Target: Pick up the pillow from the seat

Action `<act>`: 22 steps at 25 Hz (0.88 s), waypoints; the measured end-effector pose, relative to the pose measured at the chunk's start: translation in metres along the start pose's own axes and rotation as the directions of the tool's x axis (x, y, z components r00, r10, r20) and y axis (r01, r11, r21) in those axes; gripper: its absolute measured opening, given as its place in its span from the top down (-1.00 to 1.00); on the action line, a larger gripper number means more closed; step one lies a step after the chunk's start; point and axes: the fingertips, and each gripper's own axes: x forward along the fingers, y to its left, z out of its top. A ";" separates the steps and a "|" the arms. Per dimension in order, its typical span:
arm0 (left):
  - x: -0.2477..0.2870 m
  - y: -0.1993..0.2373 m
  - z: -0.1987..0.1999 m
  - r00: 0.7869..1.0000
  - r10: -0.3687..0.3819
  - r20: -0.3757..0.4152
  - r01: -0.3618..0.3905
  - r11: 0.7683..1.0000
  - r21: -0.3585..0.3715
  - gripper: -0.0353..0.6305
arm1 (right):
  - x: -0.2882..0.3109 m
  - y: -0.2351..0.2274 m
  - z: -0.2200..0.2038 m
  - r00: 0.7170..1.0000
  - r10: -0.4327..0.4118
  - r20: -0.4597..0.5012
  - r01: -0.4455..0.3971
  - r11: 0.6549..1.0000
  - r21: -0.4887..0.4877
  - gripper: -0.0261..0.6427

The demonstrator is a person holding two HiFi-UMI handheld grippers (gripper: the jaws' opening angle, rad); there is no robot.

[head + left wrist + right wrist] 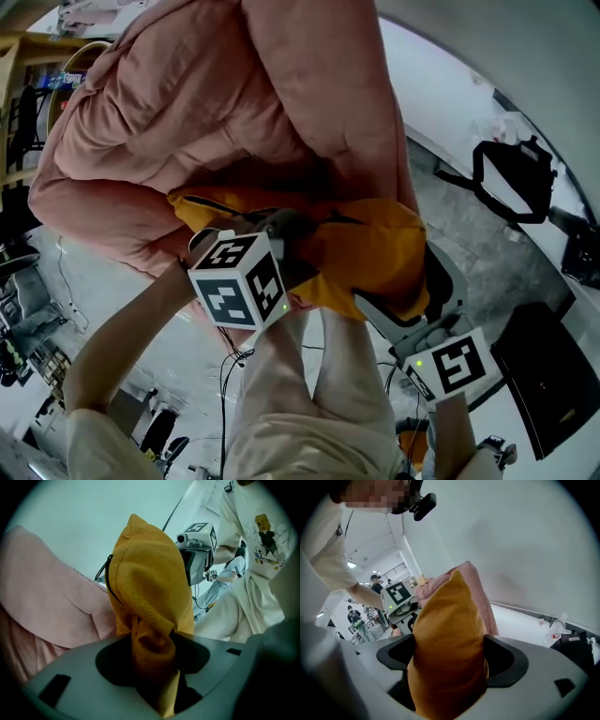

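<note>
A pale floor (112, 291) spreads beneath a big pink puffy fabric seat (234, 122). Just at the seat's near edge hangs the mustard-yellow fleece pillow (370, 248), gripped at both ends; whether it brushes the seat I cannot tell. Its long axis runs across the head view, from the left gripper (154, 667) slightly downward to the right gripper (450, 667). The left fingers are closed narrow on a bunched fold. The right fingers clamp a thicker corner. I judge the grasp made and the lift under way. The next move calls for raising both ends together, clear of the seat, without stretching the fabric.
</note>
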 end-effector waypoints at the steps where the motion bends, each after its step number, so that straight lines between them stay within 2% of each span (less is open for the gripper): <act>1: 0.000 0.000 0.000 1.000 0.012 -0.003 -0.012 1.000 0.002 0.26 | 0.002 -0.001 0.000 1.000 -0.007 -0.003 0.007 1.000 -0.004 -0.46; 3: 0.000 -0.001 0.000 0.999 0.037 -0.014 -0.037 0.999 0.010 0.27 | 0.005 0.000 -0.001 1.000 -0.028 -0.015 0.028 1.000 -0.013 -0.45; 4: -0.001 -0.002 0.000 0.999 0.047 -0.019 -0.047 0.999 0.012 0.27 | 0.006 0.001 -0.002 0.999 -0.037 -0.024 0.036 0.999 -0.018 -0.36; 6: -0.002 -0.003 0.000 0.998 0.065 -0.023 -0.065 0.998 0.005 0.27 | 0.006 0.005 -0.005 0.998 -0.057 -0.040 0.056 0.998 -0.030 0.04; 7: -0.002 -0.004 -0.001 0.997 0.069 -0.026 -0.069 0.998 -0.002 0.27 | 0.005 0.007 -0.006 0.997 -0.069 -0.043 0.068 0.997 -0.035 0.16; 10: -0.007 -0.009 0.000 0.997 0.059 -0.043 -0.060 0.998 -0.020 0.27 | -0.001 0.013 -0.006 0.995 -0.101 -0.026 0.100 0.994 -0.045 0.30; 16: -0.023 -0.022 -0.001 0.994 0.097 -0.044 -0.099 0.994 -0.049 0.27 | -0.010 0.032 -0.001 0.993 -0.115 -0.002 0.115 0.993 -0.040 0.37; 22: -0.030 -0.035 0.001 0.980 0.178 -0.088 -0.189 0.971 -0.148 0.29 | -0.019 0.044 0.001 0.985 -0.170 -0.004 0.170 0.984 -0.050 0.36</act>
